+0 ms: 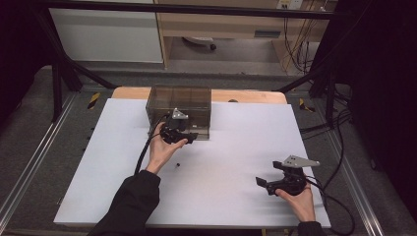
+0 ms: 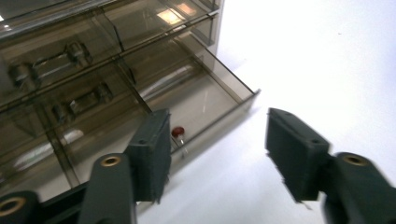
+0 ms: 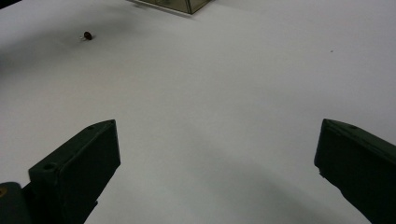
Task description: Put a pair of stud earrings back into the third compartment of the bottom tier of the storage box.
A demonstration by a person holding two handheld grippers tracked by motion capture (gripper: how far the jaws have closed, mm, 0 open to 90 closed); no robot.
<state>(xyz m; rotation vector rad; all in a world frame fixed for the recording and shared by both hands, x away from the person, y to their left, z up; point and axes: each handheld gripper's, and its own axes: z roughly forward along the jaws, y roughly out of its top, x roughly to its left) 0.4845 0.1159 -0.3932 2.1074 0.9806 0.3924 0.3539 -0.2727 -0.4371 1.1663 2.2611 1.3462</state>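
Note:
A smoky clear drawer cabinet (image 1: 179, 105) stands at the back of the white table (image 1: 98, 167). Its bottom drawer (image 2: 205, 100) is pulled out, and a small red component (image 2: 177, 132) with thin leads lies inside near the front wall. My left gripper (image 1: 189, 137) hovers open just in front of that drawer, jaws (image 2: 219, 149) wide apart with nothing between them. A second small dark component (image 1: 177, 163) lies loose on the table beside the left wrist, also seen far off as the component (image 3: 87, 35). My right gripper (image 1: 260, 183) rests open low at the front right.
The cabinet's upper drawers (image 2: 51, 65) hold dark parts behind the tinted plastic. A black frame and cables (image 1: 339, 123) run along the right side of the table. A wooden board edge (image 1: 246, 96) shows behind the white sheet.

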